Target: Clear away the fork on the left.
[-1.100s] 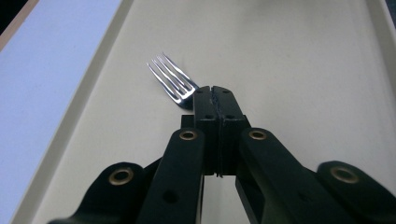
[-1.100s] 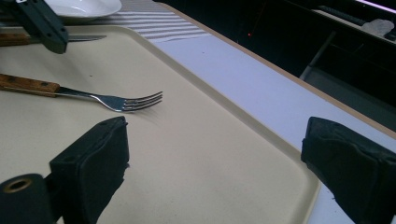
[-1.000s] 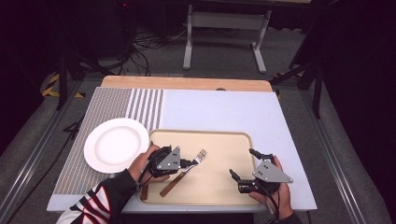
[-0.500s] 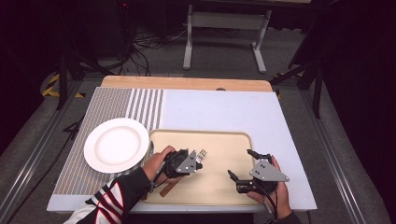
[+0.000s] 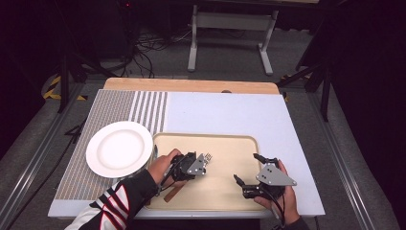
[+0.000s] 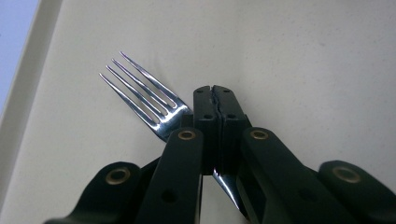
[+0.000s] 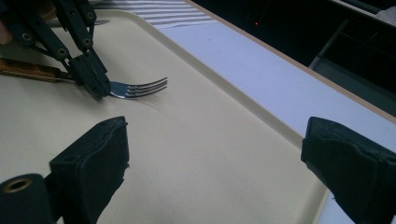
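The right gripper (image 5: 248, 177) is held idle near the tray's (image 5: 239, 142) front, fingers wide. Farther in, the fork (image 6: 148, 100) is pinched at its neck by the left gripper (image 6: 215, 100), apparently for lifting toward the plate (image 5: 118, 147).

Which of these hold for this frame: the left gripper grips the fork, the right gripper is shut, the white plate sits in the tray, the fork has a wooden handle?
1. The left gripper is shut on the neck of the silver fork. True.
2. The right gripper is shut. False: its jaws stand wide apart with nothing between them.
3. The round white plate lies in the beige plastic tray. False: it lies on the mat to the tray's left.
4. The fork has a brown wooden handle. True, as the right gripper view shows.
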`<action>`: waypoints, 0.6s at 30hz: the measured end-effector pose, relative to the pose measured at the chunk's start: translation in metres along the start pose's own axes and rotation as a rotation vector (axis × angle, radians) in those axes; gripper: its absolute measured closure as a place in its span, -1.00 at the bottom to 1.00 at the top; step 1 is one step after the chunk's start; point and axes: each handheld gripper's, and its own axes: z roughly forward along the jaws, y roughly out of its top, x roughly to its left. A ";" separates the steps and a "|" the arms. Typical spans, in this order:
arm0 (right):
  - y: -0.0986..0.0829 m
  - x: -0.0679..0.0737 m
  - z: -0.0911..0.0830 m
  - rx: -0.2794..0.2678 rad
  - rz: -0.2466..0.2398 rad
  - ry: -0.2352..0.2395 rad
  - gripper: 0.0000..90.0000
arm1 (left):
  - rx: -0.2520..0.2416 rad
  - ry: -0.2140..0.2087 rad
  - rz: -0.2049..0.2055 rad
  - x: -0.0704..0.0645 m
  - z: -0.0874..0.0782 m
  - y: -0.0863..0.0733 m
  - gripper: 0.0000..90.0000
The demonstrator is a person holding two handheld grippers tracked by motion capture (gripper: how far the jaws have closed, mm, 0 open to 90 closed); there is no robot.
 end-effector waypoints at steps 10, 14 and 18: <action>0.000 0.002 0.001 0.004 -0.011 0.009 -0.82 | 0.040 0.012 -0.042 0.001 -0.014 -0.018 0.99; 0.000 0.002 0.001 0.009 -0.008 0.011 -0.82 | 0.053 0.030 -0.059 0.002 -0.020 -0.027 0.98; 0.000 0.004 0.002 0.014 -0.010 0.014 -0.82 | 0.060 0.043 -0.079 0.001 -0.026 -0.037 0.98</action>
